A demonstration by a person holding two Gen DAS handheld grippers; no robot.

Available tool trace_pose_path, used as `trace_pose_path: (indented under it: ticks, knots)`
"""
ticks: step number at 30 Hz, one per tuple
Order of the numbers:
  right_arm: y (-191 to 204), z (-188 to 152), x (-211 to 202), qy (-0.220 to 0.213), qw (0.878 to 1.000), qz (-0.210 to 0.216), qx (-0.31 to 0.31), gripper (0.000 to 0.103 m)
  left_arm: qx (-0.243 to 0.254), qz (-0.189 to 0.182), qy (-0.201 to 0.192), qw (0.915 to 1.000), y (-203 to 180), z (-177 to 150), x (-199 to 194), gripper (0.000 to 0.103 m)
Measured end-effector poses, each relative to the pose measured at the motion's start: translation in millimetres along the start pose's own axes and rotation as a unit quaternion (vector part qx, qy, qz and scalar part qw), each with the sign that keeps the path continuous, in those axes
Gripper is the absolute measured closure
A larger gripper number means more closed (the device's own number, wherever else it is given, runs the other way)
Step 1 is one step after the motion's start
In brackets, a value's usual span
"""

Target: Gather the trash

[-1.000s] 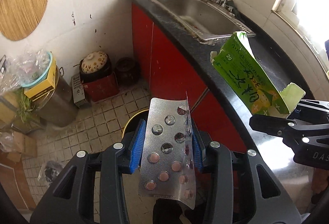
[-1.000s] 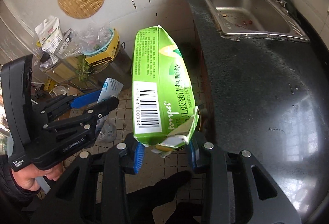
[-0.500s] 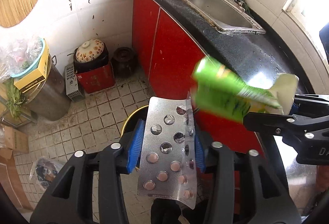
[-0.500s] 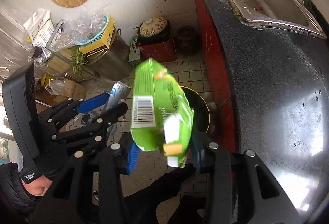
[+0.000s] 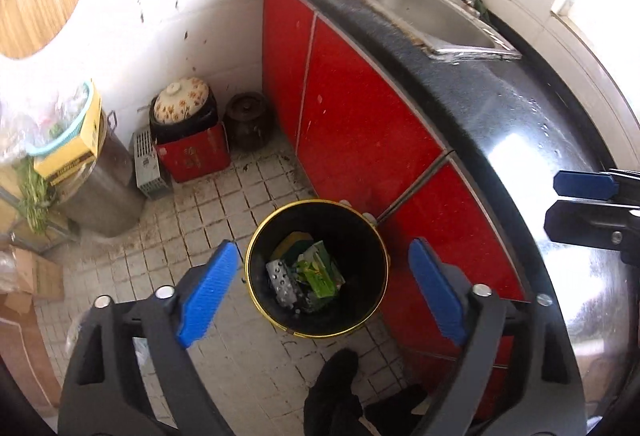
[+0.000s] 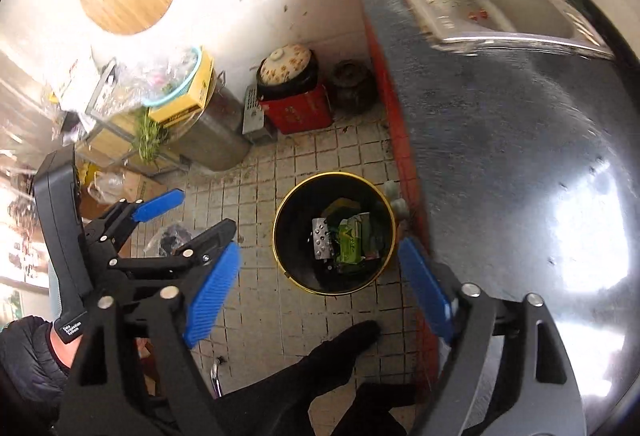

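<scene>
A black bin with a gold rim point(image 5: 256, 292) point(image 6: 280, 252) stands on the tiled floor beside the red cabinet. Inside it lie a silver pill blister point(image 5: 282, 282) point(image 6: 323, 242) and a crumpled green carton point(image 5: 318, 272) point(image 6: 352, 242). My left gripper point(image 5: 320, 292) is open and empty, held above the bin. My right gripper point(image 6: 320, 288) is also open and empty above the bin. The right gripper shows at the right edge of the left wrist view point(image 5: 592, 204); the left gripper shows at the left of the right wrist view point(image 6: 176, 216).
A black countertop point(image 5: 520, 124) with a steel sink point(image 5: 408, 8) runs over red cabinet doors point(image 5: 360, 124). A floral-lidded pot on a red box point(image 5: 184, 128), a dark jar point(image 5: 248, 120) and a metal drum point(image 5: 100, 180) stand by the wall. A dark shoe point(image 5: 332, 396) is near the bin.
Both grippers opened and tilted down over the bin. The pill blister left my left gripper and the green carton left my right gripper; both now lie in the bin.
</scene>
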State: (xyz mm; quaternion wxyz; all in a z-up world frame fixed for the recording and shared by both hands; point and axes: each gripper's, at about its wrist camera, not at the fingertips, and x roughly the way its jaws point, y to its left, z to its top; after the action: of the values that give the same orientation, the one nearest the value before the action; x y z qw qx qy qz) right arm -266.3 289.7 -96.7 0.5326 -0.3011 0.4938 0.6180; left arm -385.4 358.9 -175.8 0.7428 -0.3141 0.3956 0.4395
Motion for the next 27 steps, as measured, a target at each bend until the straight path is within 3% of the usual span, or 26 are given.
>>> trace_pose_path:
  ticks: [5, 9, 13, 15, 18, 22, 24, 27]
  knots:
    - [-40, -29, -66, -0.049, 0.996, -0.041, 0.058, 0.01, 0.058, -0.003, -0.02, 0.9981, -54, 19, -27, 0.007]
    - [-84, -74, -135, -0.099, 0.981, -0.109, 0.126, 0.007, 0.126, -0.037, -0.034, 0.9908, -121, 34, -42, 0.007]
    - [-132, -139, -200, -0.135, 0.951, -0.177, 0.212, 0.007, 0.226, -0.101, -0.024, 0.9685, -212, 37, -49, 0.007]
    - [-154, -177, -230, -0.148, 0.928, -0.214, 0.265, 0.007, 0.273, -0.135, -0.026, 0.9522, -262, 31, -55, 0.007]
    - [-180, -240, -276, -0.166, 0.884, -0.268, 0.346, 0.007, 0.32, -0.177, -0.018, 0.9305, -325, 19, -65, 0.007]
    - [-196, -319, -323, -0.165, 0.816, -0.342, 0.435, 0.007, 0.379, -0.219, 0.012, 0.8991, -405, -7, -78, 0.007]
    - [-198, -352, -340, -0.173, 0.786, -0.359, 0.473, 0.007, 0.41, -0.233, 0.021, 0.8816, -437, -26, -85, 0.007]
    - [-196, -390, -355, -0.182, 0.759, -0.366, 0.506, 0.007, 0.451, -0.245, 0.024, 0.8581, -477, -49, -97, 0.007]
